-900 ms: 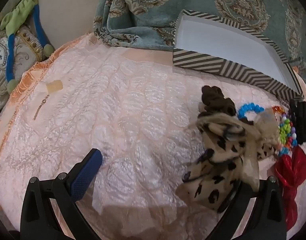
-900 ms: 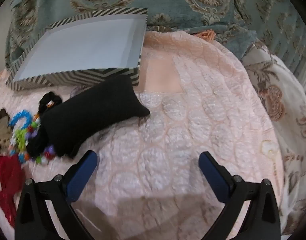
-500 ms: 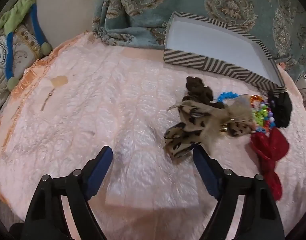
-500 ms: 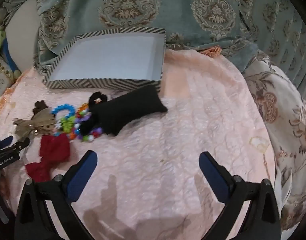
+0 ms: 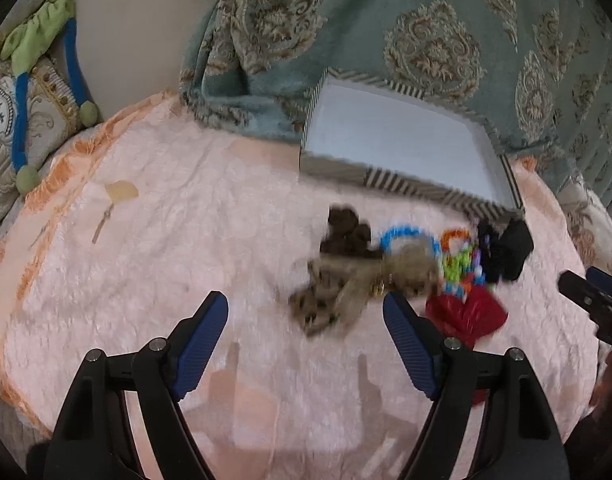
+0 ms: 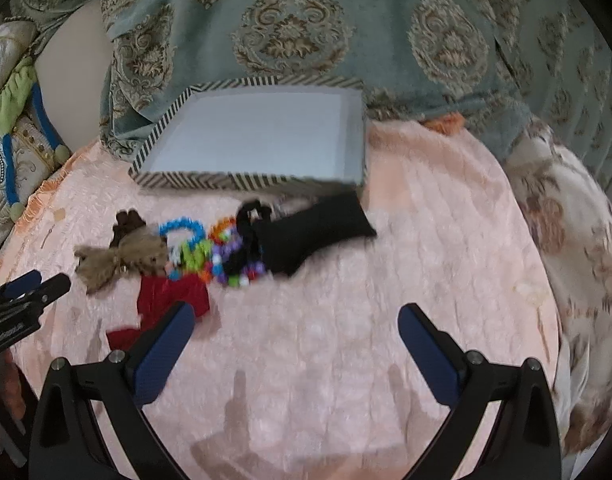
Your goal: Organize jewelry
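A pile of accessories lies on the pink bedspread in front of an empty striped box (image 5: 397, 152) (image 6: 258, 140): a leopard-print bow (image 5: 337, 292) (image 6: 114, 260), a brown scrunchie (image 5: 345, 232), a blue bead bracelet (image 5: 401, 236) (image 6: 182, 228), coloured bead bracelets (image 5: 461, 260) (image 6: 226, 256), a red bow (image 5: 465, 312) (image 6: 162, 300) and a black cushion (image 5: 509, 244) (image 6: 313, 232). My left gripper (image 5: 306, 320) is open and empty, just short of the leopard bow. My right gripper (image 6: 296, 330) is open and empty, short of the pile. Each gripper shows at the edge of the other's view.
A teal patterned blanket (image 6: 306, 32) hangs behind the box. A small beige tag and a thin clip (image 5: 118, 196) lie at the far left of the bedspread. A green and blue fabric item (image 5: 34, 48) hangs at the left. A floral cushion (image 6: 565, 220) lies at the right.
Both grippers have pulled back and up from the pile. The leopard bow, which was against my left gripper's right finger, now lies free on the bedspread.
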Action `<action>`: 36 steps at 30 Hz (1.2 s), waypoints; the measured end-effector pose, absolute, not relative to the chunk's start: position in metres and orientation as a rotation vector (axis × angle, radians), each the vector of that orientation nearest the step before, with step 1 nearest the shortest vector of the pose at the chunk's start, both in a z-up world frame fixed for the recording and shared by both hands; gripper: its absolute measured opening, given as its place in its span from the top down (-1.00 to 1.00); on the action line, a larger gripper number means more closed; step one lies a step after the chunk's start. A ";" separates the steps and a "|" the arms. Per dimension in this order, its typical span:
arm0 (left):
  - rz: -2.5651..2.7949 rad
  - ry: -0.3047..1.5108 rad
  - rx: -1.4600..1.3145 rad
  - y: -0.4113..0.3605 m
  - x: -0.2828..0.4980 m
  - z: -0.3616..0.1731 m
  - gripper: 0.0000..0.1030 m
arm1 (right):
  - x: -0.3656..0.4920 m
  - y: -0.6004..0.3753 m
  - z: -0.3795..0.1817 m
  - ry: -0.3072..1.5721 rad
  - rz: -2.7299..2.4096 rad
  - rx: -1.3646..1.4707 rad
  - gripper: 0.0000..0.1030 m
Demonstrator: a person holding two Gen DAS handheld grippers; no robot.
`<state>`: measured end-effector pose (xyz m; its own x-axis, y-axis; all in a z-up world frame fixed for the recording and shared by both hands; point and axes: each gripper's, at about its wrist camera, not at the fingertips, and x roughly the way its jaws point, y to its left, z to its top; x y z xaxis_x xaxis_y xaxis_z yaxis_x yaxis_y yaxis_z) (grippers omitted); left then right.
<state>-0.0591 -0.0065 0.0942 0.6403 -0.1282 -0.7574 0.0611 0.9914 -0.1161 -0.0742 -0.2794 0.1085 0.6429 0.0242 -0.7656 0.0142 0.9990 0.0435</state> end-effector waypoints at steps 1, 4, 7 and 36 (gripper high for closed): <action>-0.105 0.852 -0.078 -0.008 -0.054 0.096 -0.28 | -0.061 -0.279 0.112 0.868 0.005 0.039 -0.99; -0.110 0.844 -0.067 -0.015 -0.017 0.108 -0.28 | -0.023 -0.282 0.115 0.870 0.003 0.022 -0.99; -0.136 0.848 -0.068 -0.026 0.032 0.115 -0.28 | 0.019 -0.286 0.116 0.863 0.000 0.018 -0.99; -0.137 1.061 0.031 -0.049 0.129 0.055 -0.08 | 0.042 -0.309 0.097 0.982 0.280 -0.035 -0.80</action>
